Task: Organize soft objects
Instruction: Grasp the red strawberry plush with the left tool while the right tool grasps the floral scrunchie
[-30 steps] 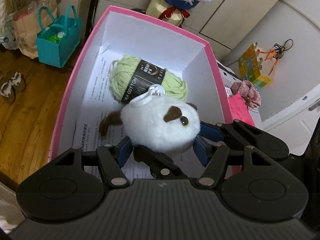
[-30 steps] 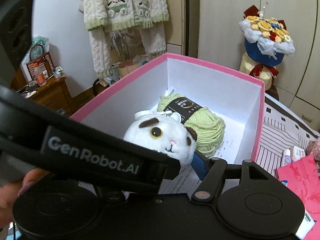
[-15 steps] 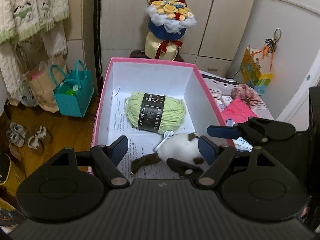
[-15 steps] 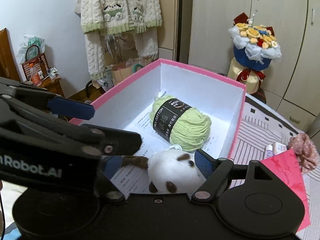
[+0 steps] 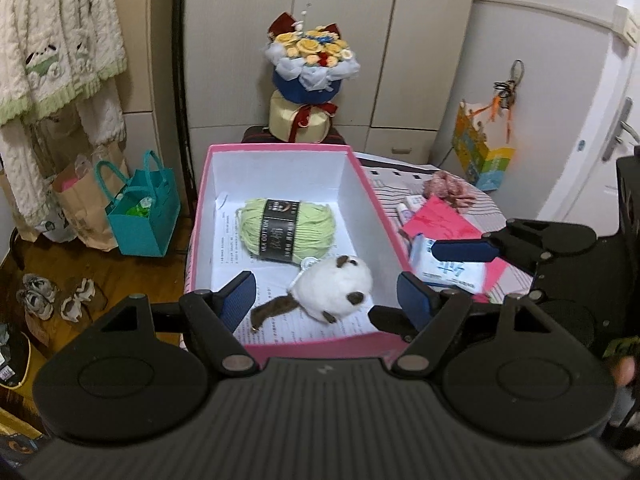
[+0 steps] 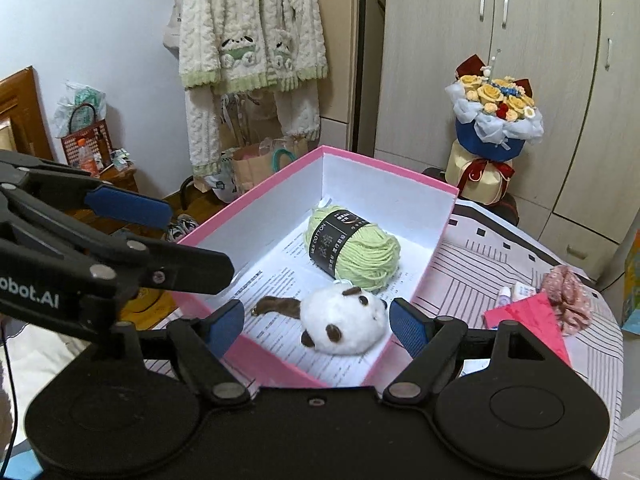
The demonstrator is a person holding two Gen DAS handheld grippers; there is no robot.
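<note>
Both grippers' fingers [image 5: 238,300] spread wide, gripping nothing, white plush toy [image 5: 334,290] beyond them in pink box [image 5: 316,346] beside green yarn [image 5: 286,230]

One pink box [image 5: 376,204] holds one green yarn ball [image 5: 286,228], one white plush toy [image 5: 336,290] and one printed sheet [image 5: 232,240]. On the table [image 6: 480,264] lie one scrunchie [image 6: 568,300], one red envelope [image 6: 532,316] and one tissue pack [image 5: 448,270]. Two grippers are present, left [image 5: 328,294] and right [image 6: 316,322]; the room also contains one bouquet [image 5: 310,76], one teal bag [image 5: 144,212] and two shoes [image 5: 56,296].
</note>
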